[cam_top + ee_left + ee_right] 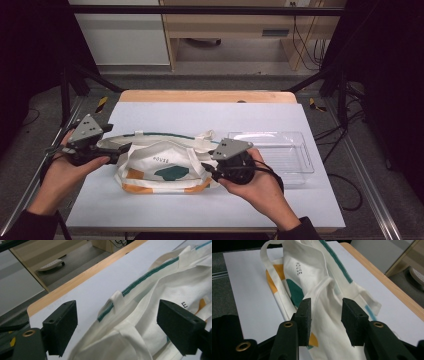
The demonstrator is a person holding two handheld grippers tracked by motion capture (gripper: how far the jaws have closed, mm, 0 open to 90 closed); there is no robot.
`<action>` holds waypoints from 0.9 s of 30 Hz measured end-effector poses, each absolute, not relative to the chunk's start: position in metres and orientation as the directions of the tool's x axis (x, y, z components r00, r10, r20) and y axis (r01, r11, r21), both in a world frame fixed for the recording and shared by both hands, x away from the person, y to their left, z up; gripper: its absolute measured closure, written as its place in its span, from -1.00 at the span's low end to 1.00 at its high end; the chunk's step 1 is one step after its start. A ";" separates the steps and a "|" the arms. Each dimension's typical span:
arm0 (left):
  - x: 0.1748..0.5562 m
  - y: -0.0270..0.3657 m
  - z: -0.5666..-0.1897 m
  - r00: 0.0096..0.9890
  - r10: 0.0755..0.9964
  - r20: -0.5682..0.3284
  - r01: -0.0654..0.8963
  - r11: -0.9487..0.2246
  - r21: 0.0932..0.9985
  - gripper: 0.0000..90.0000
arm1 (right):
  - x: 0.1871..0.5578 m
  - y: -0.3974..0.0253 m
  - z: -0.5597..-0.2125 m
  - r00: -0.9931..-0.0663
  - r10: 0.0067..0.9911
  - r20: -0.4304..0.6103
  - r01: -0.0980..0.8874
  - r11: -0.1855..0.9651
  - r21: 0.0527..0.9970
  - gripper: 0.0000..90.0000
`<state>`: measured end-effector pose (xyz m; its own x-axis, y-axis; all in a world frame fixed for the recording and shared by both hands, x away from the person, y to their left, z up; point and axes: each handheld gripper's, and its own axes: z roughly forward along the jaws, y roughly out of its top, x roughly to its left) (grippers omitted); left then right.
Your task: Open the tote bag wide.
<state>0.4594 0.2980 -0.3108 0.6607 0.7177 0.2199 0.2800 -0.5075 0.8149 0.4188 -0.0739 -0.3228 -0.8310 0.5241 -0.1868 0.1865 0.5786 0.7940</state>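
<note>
A cream tote bag (pixel 165 167) with a green stripe, orange and green print and the word HOUSE lies crumpled on the white table (pixel 200 115). My left gripper (pixel 119 150) is at the bag's left end, open wide; in the left gripper view its jaws (pixel 117 327) straddle the bag (pixel 155 295) near a strap loop and the green stripe. My right gripper (pixel 206 169) is at the bag's right end. In the right gripper view it (pixel 325 312) stands half open, with a fold of the bag (pixel 312 272) lying between its jaws.
A clear plastic tray (pixel 280 150) sits on the table right of the bag, just behind my right hand. The table's far edge is a wooden strip (pixel 207 96). Black frame posts stand at both sides, with cables on the floor beyond.
</note>
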 end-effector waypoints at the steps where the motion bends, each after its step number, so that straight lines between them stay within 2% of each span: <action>1: 0.466 0.290 -0.308 0.676 0.695 0.243 0.272 -0.543 0.795 -0.57 | 0.425 -0.068 -0.317 -0.838 0.514 -0.185 0.183 0.583 0.792 0.32; 6: 0.478 0.279 -0.306 0.706 0.660 0.257 0.267 -0.584 0.767 -0.52 | 0.434 -0.054 -0.307 -0.850 0.498 -0.171 0.182 0.583 0.792 0.25; 7: 0.481 0.277 -0.306 0.708 0.659 0.253 0.271 -0.584 0.765 -0.43 | 0.440 -0.045 -0.306 -0.855 0.495 -0.156 0.193 0.583 0.789 0.25; 9: 0.488 0.274 -0.306 0.713 0.656 0.248 0.280 -0.591 0.756 -0.42 | 0.443 -0.041 -0.307 -0.859 0.490 -0.147 0.198 0.584 0.787 0.25; 12: 0.496 0.272 -0.306 0.723 0.643 0.252 0.286 -0.611 0.738 -0.32 | 0.452 -0.024 -0.310 -0.865 0.482 -0.143 0.210 0.605 0.768 0.24; 15: 0.504 0.272 -0.308 0.732 0.635 0.248 0.294 -0.622 0.726 -0.22 | 0.468 -0.007 -0.318 -0.861 0.489 -0.139 0.240 0.632 0.737 0.15; 21: 0.512 0.272 -0.314 0.754 0.610 0.243 0.317 -0.661 0.680 -0.14 | 0.483 -0.002 -0.332 -0.859 0.502 -0.104 0.302 0.659 0.688 0.15; 23: 0.515 0.273 -0.316 0.759 0.605 0.240 0.325 -0.672 0.665 -0.11 | 0.484 -0.001 -0.337 -0.864 0.493 -0.101 0.307 0.676 0.670 0.24; 26: 0.519 0.271 -0.320 0.768 0.597 0.231 0.331 -0.680 0.654 -0.03 | 0.482 -0.003 -0.341 -0.870 0.484 -0.100 0.303 0.682 0.665 0.49; 27: 0.520 0.271 -0.321 0.769 0.597 0.228 0.334 -0.680 0.653 0.12 | 0.480 -0.004 -0.342 -0.866 0.489 -0.103 0.302 0.677 0.671 0.59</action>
